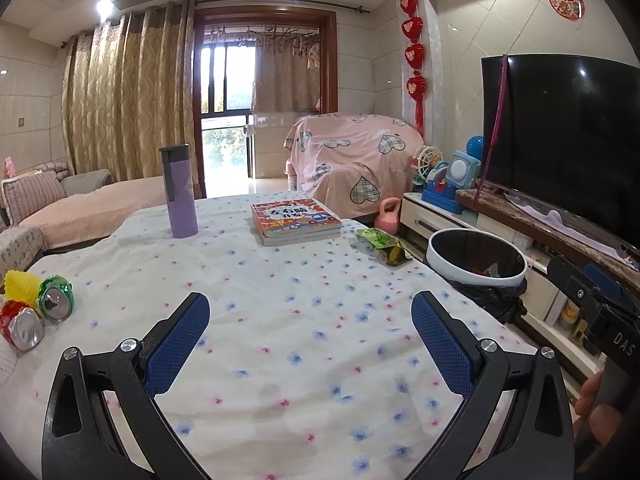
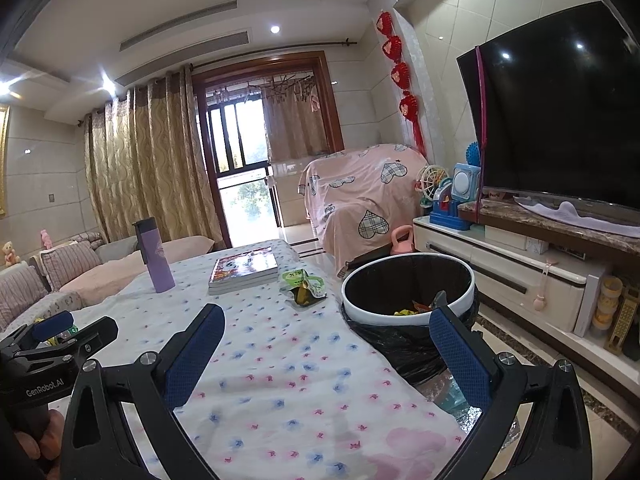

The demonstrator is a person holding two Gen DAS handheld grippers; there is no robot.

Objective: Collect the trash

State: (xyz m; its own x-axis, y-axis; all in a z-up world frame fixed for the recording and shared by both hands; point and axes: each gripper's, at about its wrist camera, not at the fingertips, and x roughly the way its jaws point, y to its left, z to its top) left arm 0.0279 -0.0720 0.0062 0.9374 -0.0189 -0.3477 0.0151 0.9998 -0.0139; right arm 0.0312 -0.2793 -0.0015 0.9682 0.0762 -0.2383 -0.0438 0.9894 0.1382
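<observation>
Trash wrapper (image 2: 305, 286) lies at twelve o'clock from the wide-open, empty right gripper (image 2: 326, 344), nearer than the open left gripper (image 1: 310, 332).

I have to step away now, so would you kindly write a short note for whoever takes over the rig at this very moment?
Left claw: open, empty, above the tablecloth.
Right claw: open, empty, near the table's bin-side edge.
Trash bin: beside the table, black liner, some wrappers already inside.
Left to collect: green snack wrapper on the table near the bin; crushed cans and a yellow piece at the table's left edge.
Probably not trash: purple bottle and books.
Likely next: right claw takes the green wrapper, since it lies closest to the bin.
</observation>
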